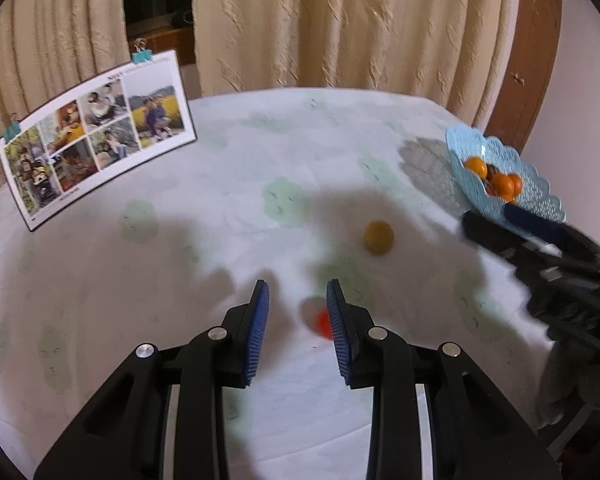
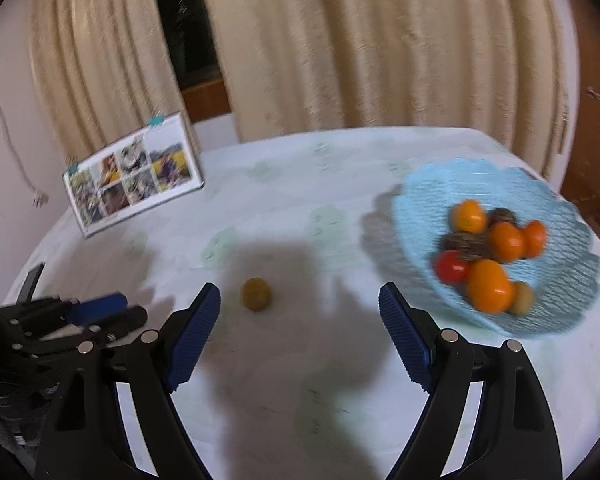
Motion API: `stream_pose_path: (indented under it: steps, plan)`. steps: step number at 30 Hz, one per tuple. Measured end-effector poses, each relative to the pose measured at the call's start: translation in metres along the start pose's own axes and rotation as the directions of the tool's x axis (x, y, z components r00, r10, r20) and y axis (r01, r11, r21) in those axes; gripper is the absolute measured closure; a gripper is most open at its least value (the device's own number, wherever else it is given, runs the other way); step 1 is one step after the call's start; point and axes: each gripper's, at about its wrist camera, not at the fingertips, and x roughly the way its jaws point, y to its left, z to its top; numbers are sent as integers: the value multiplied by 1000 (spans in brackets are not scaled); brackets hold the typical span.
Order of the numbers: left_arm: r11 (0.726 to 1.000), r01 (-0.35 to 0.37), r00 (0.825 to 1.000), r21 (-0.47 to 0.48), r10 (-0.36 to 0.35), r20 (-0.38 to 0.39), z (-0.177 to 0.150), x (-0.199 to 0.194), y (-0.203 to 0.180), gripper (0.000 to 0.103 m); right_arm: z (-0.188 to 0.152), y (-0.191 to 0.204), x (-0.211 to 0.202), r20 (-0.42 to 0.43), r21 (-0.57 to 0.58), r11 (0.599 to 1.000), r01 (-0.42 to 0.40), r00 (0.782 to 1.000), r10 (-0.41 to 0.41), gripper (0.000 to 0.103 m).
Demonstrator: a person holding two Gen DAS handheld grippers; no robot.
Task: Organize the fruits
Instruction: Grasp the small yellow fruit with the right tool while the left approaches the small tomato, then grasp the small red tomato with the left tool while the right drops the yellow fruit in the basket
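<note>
A light blue lattice bowl (image 2: 548, 312) stands at the right of the table and holds several orange, red and brown fruits; it also shows in the left wrist view (image 1: 460, 152). A yellow-brown fruit (image 1: 379, 237) lies loose on the cloth, also in the right wrist view (image 2: 256, 294). A small red fruit (image 1: 323, 322) lies on the cloth just beside my left gripper's right finger. My left gripper (image 1: 298, 290) is open and empty above the cloth. My right gripper (image 2: 300, 296) is wide open and empty, with the yellow-brown fruit just ahead, near its left finger.
A photo collage card (image 1: 96, 136) with teal clips stands at the table's back left. Beige curtains (image 1: 340, 20) hang behind the round table with its white, green-patterned cloth (image 1: 240, 160). A brown wooden door (image 1: 536, 60) is at the right.
</note>
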Motion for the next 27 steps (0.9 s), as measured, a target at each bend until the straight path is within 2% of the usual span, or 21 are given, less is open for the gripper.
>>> stream_pose_path:
  steps: [3, 9, 14, 16, 19, 20, 22, 27]
  plan:
    - [1000, -1, 1000, -25, 1, 14, 2, -6, 9, 73, 4, 12, 21, -51, -22, 999, -32, 998, 30, 21]
    - [998, -1, 1000, -55, 2, 21, 2, -11, 19, 73, 5, 32, 60, -152, -64, 996, -69, 987, 59, 42]
    - [997, -7, 1000, -73, 7, 8, 1, -8, 22, 72, 5, 36, 88, -228, -64, 997, -49, 973, 33, 69]
    - [997, -4, 1000, -75, 4, -1, 0, -6, 22, 72, 3, 35, 91, -231, -68, 997, -30, 973, 14, 77]
    - [997, 17, 1000, -76, -18, -20, -2, 1, 19, 68, 2, 30, 85, -218, -50, 998, -36, 976, 25, 77]
    - [997, 22, 999, -76, -24, -26, -3, 3, 19, 61, 3, 29, 80, -199, -48, 998, -31, 980, 20, 77]
    - [997, 28, 999, -72, -31, -41, -6, 9, 15, 53, 5, 27, 70, -170, -47, 999, -24, 985, 16, 77]
    - [996, 57, 995, -69, -63, -76, -11, 18, 8, 51, 12, 17, 43, -101, -30, 999, -15, 995, 12, 77]
